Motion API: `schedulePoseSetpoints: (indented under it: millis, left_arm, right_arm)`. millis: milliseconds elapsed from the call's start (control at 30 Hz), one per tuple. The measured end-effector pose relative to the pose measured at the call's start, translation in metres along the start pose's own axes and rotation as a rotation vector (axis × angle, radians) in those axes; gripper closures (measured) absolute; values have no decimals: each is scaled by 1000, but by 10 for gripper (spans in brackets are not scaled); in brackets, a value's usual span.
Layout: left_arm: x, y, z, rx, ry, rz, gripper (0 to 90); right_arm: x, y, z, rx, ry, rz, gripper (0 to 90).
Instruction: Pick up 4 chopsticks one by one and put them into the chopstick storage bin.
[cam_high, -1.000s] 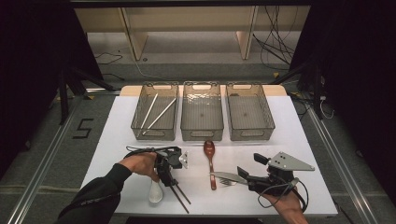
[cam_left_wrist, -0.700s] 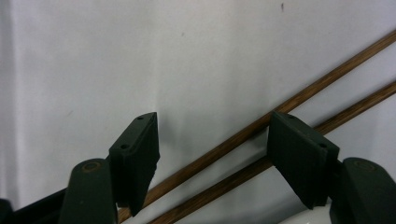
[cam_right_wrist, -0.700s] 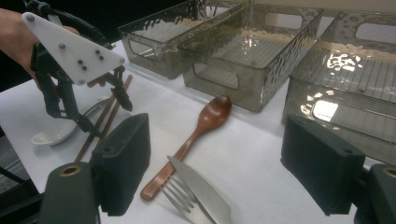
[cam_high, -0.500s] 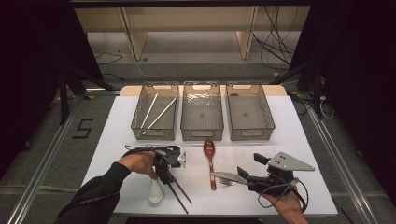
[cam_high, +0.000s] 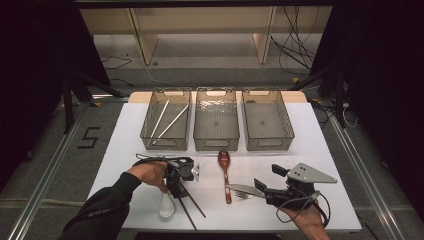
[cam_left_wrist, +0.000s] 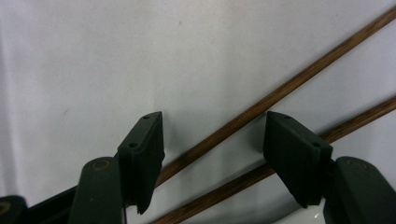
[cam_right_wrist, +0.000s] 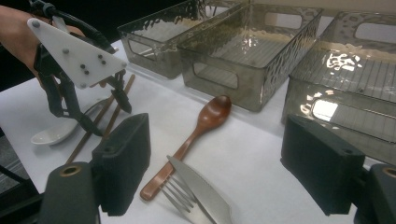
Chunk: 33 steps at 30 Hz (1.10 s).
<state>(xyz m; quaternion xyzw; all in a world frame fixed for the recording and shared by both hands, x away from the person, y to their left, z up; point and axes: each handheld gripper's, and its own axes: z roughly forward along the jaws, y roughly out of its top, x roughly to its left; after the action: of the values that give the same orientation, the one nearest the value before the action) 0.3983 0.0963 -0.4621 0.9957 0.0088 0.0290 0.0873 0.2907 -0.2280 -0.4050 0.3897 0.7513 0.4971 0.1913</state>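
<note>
High view puts two white chopsticks (cam_high: 165, 121) in the left bin (cam_high: 167, 143) already, while the left gripper (cam_high: 178, 189), jaws closing yet gripping nothing, straddles one brown chopstick (cam_left_wrist: 280, 93); spoons, knife, fork wait

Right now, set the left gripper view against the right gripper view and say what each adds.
Left gripper view alone: its tool open, straddling one brown chopstick.

Right gripper view alone: wooden spoon, knife, fork, three bins, the right tool open.

Shared: brown chopsticks, white spoon, white table.
</note>
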Motion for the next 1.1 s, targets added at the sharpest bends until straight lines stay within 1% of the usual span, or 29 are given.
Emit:
schedulePoseSetpoints:
  millis: [167,267,333,433,467,533,567,700,833,900,967,1000,1100]
  left_arm:
    - [1,0,-1,-1,-15,4,413]
    - [1,1,-1,-4,-22,10,452]
    - [1,1,-2,-9,-19,17,495]
    - [2,2,-2,-11,-18,27,521]
    - [2,2,-2,-20,-19,22,542]
    - [2,3,-1,-21,-25,27,582]
    - [2,3,-1,-21,-35,26,596]
    - [5,4,-1,-22,-37,45,620]
    - [6,4,-1,-36,-29,44,668]
    - [7,3,-1,-41,-33,37,689]
    - [10,3,-2,-40,-33,42,700]
    - [9,2,-1,-53,-29,25,707]
    - [10,2,-1,-54,-28,26,723]
  right_arm:
    - [0,0,0,1,0,-1,250]
    - [0,0,0,1,1,-1,250]
    - [0,0,0,0,1,-1,250]
    - [0,0,0,1,1,-1,250]
    - [0,0,0,1,1,-1,250]
    - [0,0,0,2,1,0,250]
    - [0,0,0,2,1,-1,250]
    - [0,0,0,2,1,0,250]
    - [0,0,0,1,1,1,250]
    - [0,0,0,1,1,1,250]
    - [0,0,0,2,1,0,250]
    - [0,0,0,2,1,0,251]
    - [0,0,0,0,1,2,251]
